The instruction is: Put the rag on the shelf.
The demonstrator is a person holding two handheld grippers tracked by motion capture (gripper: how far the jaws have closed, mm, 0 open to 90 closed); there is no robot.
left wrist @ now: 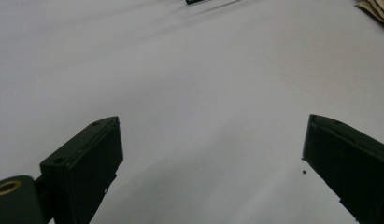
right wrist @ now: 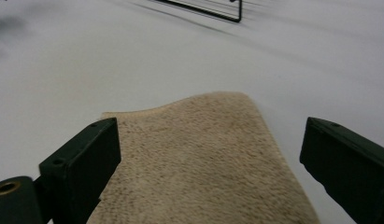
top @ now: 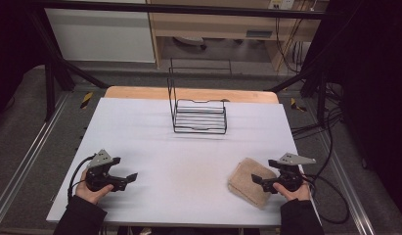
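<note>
That folded towel [right wrist: 199, 163] looks soft, light and floppy, so I'd pinch its near edge; right gripper [right wrist: 210, 154] jaws are spread wide over it, nothing pinched.

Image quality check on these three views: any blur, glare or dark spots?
High view: even light on the white table, surroundings dark, wire rack sharp. Left gripper view: near jaws soft, faint shadows on bare table. Right gripper view: towel texture fairly crisp, rack edge blurred at top. No glare.
</note>
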